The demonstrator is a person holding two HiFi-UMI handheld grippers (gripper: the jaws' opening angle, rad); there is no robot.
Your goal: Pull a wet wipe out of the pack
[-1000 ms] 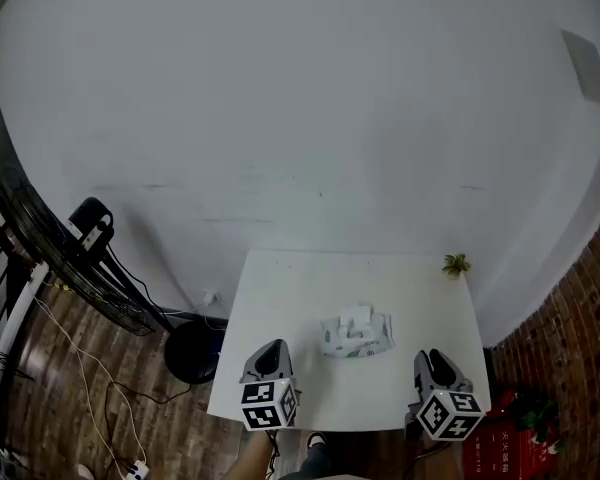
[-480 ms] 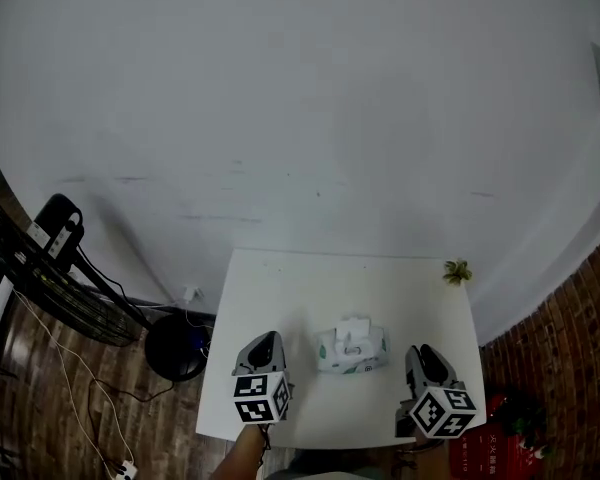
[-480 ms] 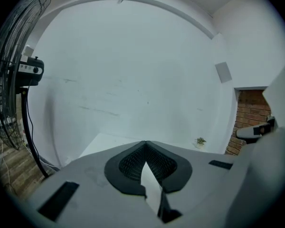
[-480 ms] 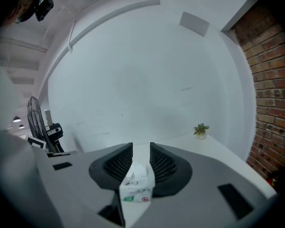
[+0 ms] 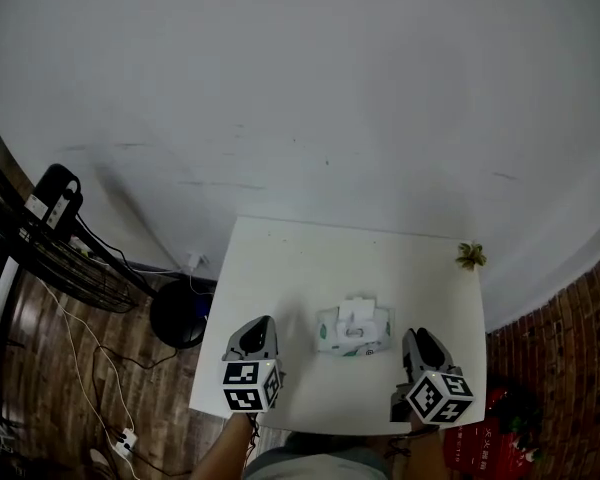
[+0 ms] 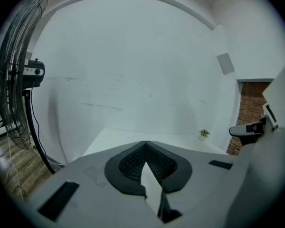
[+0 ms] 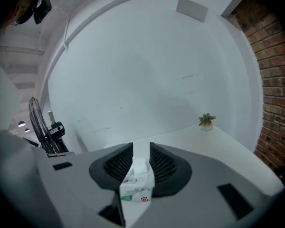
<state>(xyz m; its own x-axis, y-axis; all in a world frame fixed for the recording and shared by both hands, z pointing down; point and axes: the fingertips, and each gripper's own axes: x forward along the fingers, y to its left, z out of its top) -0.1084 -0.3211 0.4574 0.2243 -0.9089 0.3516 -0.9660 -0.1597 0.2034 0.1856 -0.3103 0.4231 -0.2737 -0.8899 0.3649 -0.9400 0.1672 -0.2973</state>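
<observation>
Pack (image 5: 353, 330) lies flat on the table (image 5: 280, 268), near its front edge, between both grippers and touching neither.

Left gripper (image 5: 258, 326): just left of the pack, jaws closed tip to tip, nothing in them.

Right gripper (image 7: 141, 148): just right of the pack, jaws apart. The pack shows through the gap in its own view, but the head view has it clear of the tips, so it is not gripped.

Small plant (image 5: 470, 256): well beyond the pack, far right.
</observation>
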